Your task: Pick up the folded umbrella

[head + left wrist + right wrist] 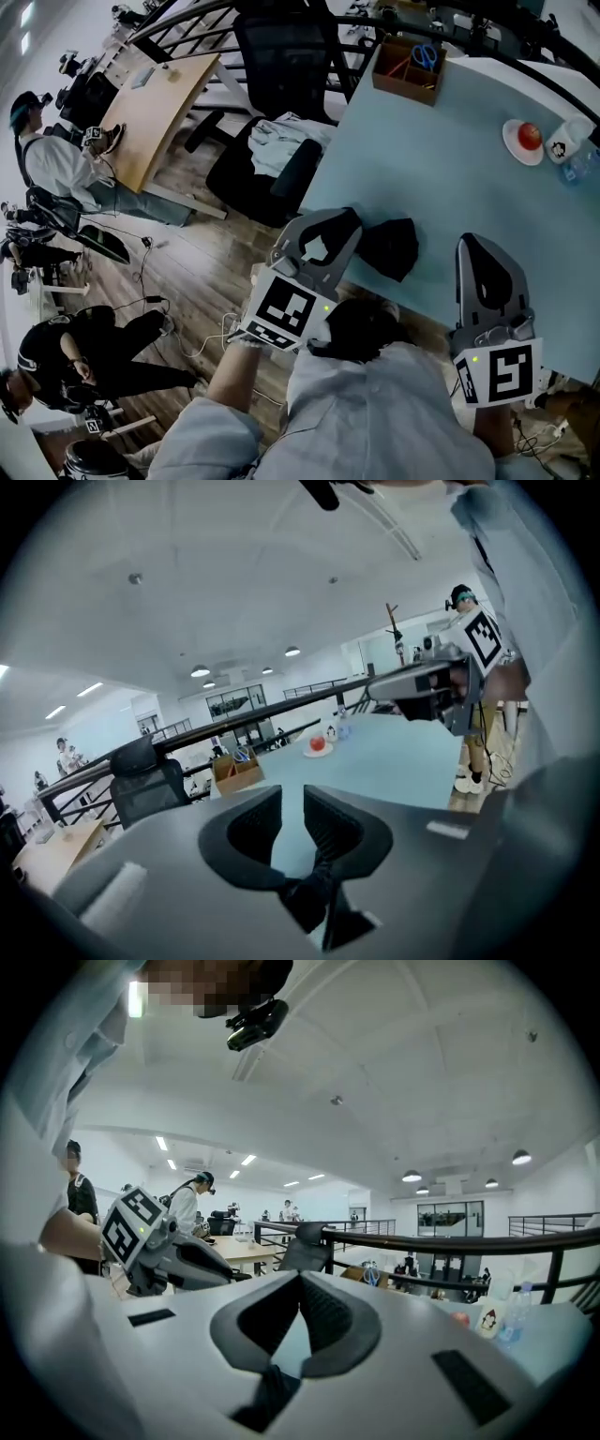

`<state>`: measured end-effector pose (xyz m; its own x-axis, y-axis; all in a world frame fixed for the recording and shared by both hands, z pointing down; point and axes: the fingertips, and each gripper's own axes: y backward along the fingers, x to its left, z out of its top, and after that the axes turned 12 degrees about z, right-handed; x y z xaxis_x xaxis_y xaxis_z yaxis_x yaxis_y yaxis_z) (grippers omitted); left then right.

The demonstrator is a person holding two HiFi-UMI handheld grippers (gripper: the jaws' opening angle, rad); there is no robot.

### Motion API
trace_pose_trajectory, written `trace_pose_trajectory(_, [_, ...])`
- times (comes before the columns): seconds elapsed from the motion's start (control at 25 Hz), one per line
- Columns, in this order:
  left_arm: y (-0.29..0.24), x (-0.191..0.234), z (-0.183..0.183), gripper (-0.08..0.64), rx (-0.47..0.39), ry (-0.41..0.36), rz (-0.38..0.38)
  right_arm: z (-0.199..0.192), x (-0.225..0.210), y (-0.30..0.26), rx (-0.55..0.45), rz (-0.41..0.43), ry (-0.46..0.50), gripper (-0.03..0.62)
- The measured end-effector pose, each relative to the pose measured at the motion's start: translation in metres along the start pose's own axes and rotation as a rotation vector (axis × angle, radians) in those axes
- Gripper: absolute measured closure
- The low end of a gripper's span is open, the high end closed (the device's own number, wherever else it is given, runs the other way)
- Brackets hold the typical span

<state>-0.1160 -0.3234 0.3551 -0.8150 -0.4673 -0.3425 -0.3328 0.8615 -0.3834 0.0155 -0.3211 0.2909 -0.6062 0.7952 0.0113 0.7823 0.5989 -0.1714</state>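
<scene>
- Umbrella [389,247] — black, folded, a short bundle — lies on bench [450,159] at 3 o'clock, just beside left tongs [345,228], whose jaws stand a slit apart, empty.
- Right tongs [478,248], tips together and empty, sit farther off, with the umbrella at their 9 o'clock.

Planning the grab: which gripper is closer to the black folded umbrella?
The left gripper, right beside the folded umbrella; the right gripper stands off across bare table.
</scene>
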Motion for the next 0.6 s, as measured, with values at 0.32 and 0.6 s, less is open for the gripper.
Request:
trace_pose_trajectory(0.32, [-0.024, -0.028, -0.075, 0.378, 0.209, -0.118, -0.207, -0.012, -0.004, 0.006, 0.016, -0.04, -0.061, 0.592])
trace_pose_trajectory(0.6, [-0.042, -0.055, -0.135, 0.325, 0.348, -0.389, -0.377, -0.02, -0.001, 0.006, 0.033, -0.06, -0.08, 0.592])
